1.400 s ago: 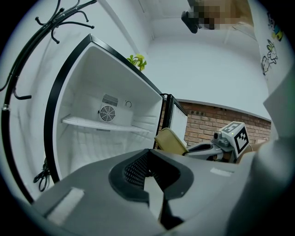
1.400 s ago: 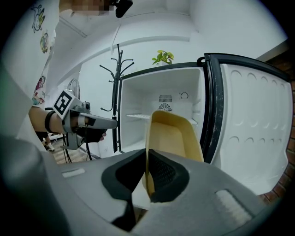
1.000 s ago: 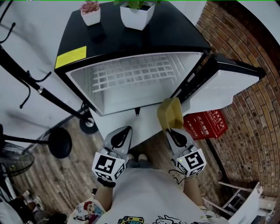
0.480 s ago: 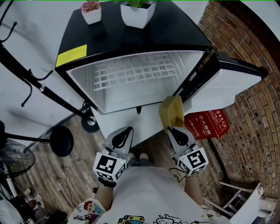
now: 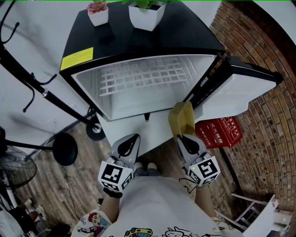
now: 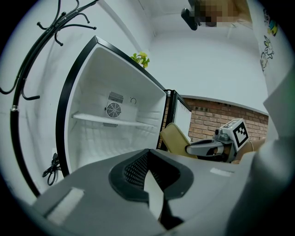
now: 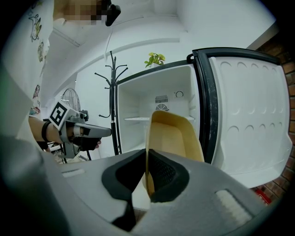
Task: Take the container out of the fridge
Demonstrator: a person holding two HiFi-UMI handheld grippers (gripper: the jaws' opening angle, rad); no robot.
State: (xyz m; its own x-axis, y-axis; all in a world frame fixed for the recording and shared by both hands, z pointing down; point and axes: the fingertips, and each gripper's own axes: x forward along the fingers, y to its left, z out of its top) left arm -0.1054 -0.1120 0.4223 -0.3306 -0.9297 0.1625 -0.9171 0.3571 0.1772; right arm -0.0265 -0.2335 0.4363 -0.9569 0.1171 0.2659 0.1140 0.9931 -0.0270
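Note:
A tan plastic container [image 5: 181, 119] hangs outside the open fridge [image 5: 138, 85], in front of its lower right corner. My right gripper [image 5: 184, 137] is shut on its rim; in the right gripper view the container [image 7: 173, 140] stands on edge, its wall pinched between the pads. My left gripper [image 5: 128, 146] is shut with nothing in it, held low in front of the fridge. In the left gripper view the white fridge interior [image 6: 110, 124] with a wire shelf is seen, and the container [image 6: 174, 138] shows at the right.
The fridge door [image 5: 240, 88] stands swung open at the right, a red box [image 5: 217, 131] on the floor below it. Two potted plants [image 5: 145, 14] sit on the black fridge top. A black coat stand [image 5: 37, 88] and a fan [image 5: 16, 169] are at the left. Brick wall on the right.

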